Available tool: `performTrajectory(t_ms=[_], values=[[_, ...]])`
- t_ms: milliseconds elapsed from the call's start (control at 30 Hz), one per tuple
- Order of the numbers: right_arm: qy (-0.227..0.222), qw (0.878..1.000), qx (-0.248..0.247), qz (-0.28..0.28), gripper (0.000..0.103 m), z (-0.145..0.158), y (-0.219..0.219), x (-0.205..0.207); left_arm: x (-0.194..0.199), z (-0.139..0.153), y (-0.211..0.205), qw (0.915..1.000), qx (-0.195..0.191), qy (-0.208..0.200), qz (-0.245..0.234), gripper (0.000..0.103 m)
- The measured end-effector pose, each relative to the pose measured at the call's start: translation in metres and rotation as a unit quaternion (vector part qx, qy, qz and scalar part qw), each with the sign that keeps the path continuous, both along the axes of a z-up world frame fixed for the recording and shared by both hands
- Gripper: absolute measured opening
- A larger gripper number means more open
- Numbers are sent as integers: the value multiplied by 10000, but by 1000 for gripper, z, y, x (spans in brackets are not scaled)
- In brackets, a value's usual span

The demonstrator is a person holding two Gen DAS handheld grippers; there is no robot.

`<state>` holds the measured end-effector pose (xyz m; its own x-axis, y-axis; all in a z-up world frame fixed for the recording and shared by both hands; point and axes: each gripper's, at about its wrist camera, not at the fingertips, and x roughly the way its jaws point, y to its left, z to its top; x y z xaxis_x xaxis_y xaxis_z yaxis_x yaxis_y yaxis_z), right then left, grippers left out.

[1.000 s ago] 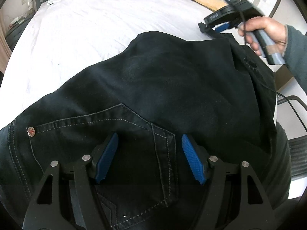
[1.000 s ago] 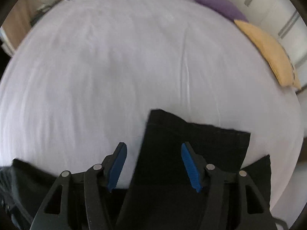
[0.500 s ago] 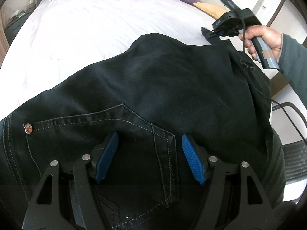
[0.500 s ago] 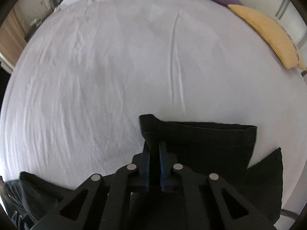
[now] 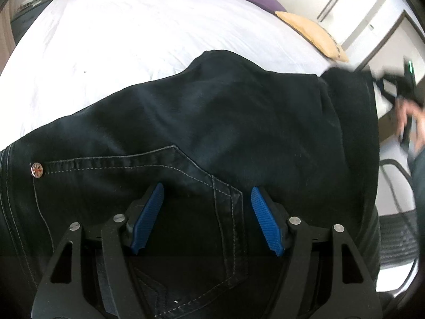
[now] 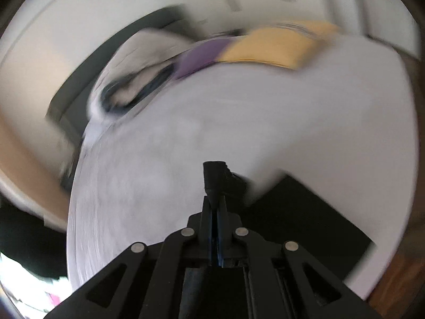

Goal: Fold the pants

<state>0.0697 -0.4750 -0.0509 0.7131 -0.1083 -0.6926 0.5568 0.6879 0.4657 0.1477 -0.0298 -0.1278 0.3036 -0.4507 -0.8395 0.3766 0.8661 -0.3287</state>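
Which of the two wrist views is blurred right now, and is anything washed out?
Right wrist view: heavy motion smear across the white bedsheet and cushions; only the right gripper, shut on the black denim pants, stays sharp. Left wrist view: crisp on the pants, sheet glaring at left, hand smeared at the right edge.

The black denim pants (image 5: 225, 122) look matt and tightly woven, with pale stitching around the pocket and a shiny metal rivet (image 5: 36, 170) at left of the frame. The white cotton bedsheet (image 5: 127, 34) is matt and creased. Ribbed blue rubbery pads (image 5: 264, 224) sit on matt black plastic gripper arms with bright metal pins. The yellow cushion (image 6: 279, 47), blurred, seems soft cloth.
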Motion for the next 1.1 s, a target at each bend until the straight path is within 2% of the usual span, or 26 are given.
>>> performTrajectory(t_ms=[100, 167, 267, 300, 333, 367, 400, 433, 500, 567, 633, 667, 700, 833, 967, 1100], values=[[241, 9950, 685, -685, 3, -55, -38, -50, 3, 0, 4, 9999, -53, 70, 104, 67], [341, 9915, 929, -845, 3, -82, -46, -62, 5, 0, 4, 9999, -19, 76, 118, 67], [41, 9876, 1295, -882, 5, -100, -49, -70, 7, 1, 3, 9998, 72, 75, 150, 67], [-54, 9868, 1377, -855, 12, -100, -51, -71, 7, 2, 3, 9998, 107, 75, 158, 67], [-188, 9844, 1566, -778, 31, -101, -54, -71, 5, 6, 1, 9997, 144, 71, 163, 67], [-349, 9816, 1737, -710, 41, -103, -52, -69, 5, 6, 1, 9997, 180, 65, 164, 67], [-572, 9774, 1933, -629, 58, -103, -52, -69, 6, 7, -1, 9996, 211, 58, 162, 67], [-729, 9739, 2065, -597, 64, -103, -55, -68, 4, 6, -4, 9996, 246, 48, 164, 67], [-760, 9723, 2110, -654, 64, -106, -54, -62, 3, 6, -6, 9995, 261, 46, 188, 67], [-672, 9728, 2121, -640, 58, -108, -53, -51, 2, 5, -14, 9993, 275, 47, 231, 67], [-475, 9767, 2023, -537, 16, -107, -53, -42, 2, 4, -18, 9992, 287, 46, 259, 67], [-317, 9785, 1975, -506, 9, -109, -53, -38, 2, 5, -21, 9992, 300, 36, 274, 68], [-259, 9786, 1975, -515, 5, -112, -55, -36, 2, 6, -22, 9991, 301, 35, 294, 68], [-421, 9770, 1974, -680, 4, -112, -57, -47, 6, 12, -19, 9985, 51, 189, 505, 73], [-726, 9744, 1927, -903, 4, -103, -55, -71, 9, 13, -13, 9970, -182, 288, 695, 74], [-549, 9748, 1953, -933, 3, -121, -61, -72, 8, 12, -16, 9981, -126, 191, 569, 79]])
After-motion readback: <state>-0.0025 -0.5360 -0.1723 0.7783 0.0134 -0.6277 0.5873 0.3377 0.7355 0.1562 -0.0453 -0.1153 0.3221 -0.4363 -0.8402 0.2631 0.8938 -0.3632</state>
